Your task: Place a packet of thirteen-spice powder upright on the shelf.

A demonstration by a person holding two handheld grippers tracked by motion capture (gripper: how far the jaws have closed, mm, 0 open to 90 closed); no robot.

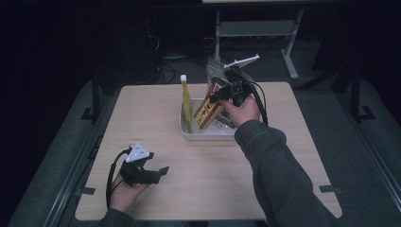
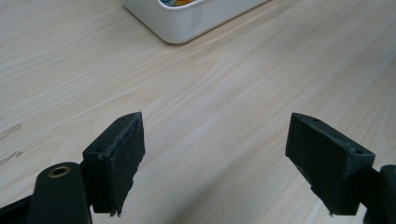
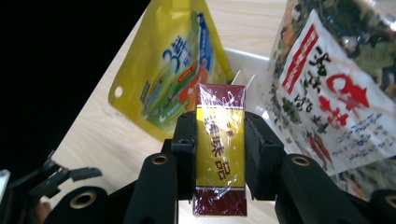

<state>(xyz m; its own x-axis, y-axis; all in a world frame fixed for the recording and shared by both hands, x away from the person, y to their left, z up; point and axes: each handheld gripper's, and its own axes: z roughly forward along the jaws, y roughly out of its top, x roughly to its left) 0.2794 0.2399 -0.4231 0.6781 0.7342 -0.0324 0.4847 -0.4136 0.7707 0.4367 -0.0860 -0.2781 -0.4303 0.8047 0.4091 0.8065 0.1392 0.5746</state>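
Far left, near the table (image 1: 198,189) edge: left gripper (image 1: 150,174) resting low in the hand, jaws spread wide over bare wood, nothing between them; same in its own view (image 2: 215,154), with a corner of the white bin (image 2: 187,23) cut off at the top.

Centre: white bin (image 1: 189,132) toward the far side of the table, yellow spouted pouch (image 1: 187,101) standing upright against its left wall. In the right gripper view, the same yellow pouch (image 3: 173,70) just beyond the jaws.

Right: right gripper (image 1: 218,98) clenched on a red-and-yellow box (image 1: 207,111), pads pressing both narrow sides (image 3: 220,154), box tilted above the bin's middle. Beside it a clear bag of dried food with red lettering (image 3: 336,84).

Judged progress: box gripped and apparently clear of the bin floor; whether going in or coming out, hard to say. Pouch and bag remain at the bin.

Hidden: box's lower end behind the bin wall in the high view, bin's floor, the bag's base.
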